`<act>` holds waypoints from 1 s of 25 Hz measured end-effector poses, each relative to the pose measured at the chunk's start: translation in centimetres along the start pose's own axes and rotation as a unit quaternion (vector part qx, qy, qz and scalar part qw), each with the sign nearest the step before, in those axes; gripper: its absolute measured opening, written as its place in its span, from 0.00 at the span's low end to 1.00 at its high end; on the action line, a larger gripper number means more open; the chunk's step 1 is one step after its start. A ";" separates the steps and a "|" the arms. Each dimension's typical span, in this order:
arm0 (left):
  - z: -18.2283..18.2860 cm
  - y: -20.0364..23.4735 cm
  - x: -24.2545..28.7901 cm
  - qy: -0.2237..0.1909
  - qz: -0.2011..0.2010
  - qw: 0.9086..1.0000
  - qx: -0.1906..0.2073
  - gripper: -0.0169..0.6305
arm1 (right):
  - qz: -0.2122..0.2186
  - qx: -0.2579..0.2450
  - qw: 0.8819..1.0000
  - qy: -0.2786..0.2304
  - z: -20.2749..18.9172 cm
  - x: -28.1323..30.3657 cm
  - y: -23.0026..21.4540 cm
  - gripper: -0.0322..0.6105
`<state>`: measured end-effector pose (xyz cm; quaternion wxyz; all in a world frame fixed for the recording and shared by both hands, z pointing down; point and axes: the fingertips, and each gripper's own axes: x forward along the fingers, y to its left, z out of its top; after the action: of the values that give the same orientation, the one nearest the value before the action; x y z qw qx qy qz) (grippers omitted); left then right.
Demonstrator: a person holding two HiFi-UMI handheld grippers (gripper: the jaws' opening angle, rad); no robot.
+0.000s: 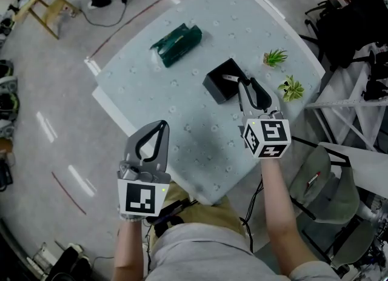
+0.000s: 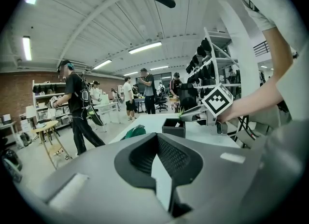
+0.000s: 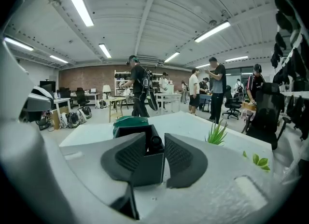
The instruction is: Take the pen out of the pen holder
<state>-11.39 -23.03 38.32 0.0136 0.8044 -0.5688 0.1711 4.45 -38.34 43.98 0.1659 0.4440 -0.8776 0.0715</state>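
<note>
A black square pen holder [image 1: 218,84] stands on the pale table [image 1: 182,110], right of its middle. A dark pen [image 1: 230,78] sticks out of it. My right gripper [image 1: 247,82] hovers at the holder's near right corner. In the right gripper view its jaws [image 3: 155,136] stand open, with the pen's round end [image 3: 155,144] between the pads and the holder [image 3: 145,170] just behind and below. My left gripper [image 1: 162,124] hangs over the table's near left edge, shut and empty, its tips [image 2: 157,136] meeting. From there the holder [image 2: 174,127] is far ahead.
A green pouch [image 1: 177,43] lies at the table's far side. Two small potted plants [image 1: 274,57] [image 1: 291,88] stand right of the holder. A grey chair [image 1: 321,183] is at the right, a wooden stool [image 1: 45,4] at the far left. Several people stand in the background.
</note>
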 end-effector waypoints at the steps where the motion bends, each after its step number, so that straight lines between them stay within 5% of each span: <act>1: -0.1 0.0 0.0 0.000 0.001 1.000 -0.001 0.05 | 0.001 -0.001 1.000 0.001 -0.1 0.1 0.1 0.23; 25: 0.4 0.1 -1.7 -0.004 0.007 1.000 0.005 0.05 | 0.003 -0.007 0.999 -0.032 2.3 -0.7 0.5 0.16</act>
<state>-11.84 -21.59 37.45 0.0060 0.8013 -0.5733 0.1709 3.88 -38.14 41.58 0.1406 0.4421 -0.8844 0.0516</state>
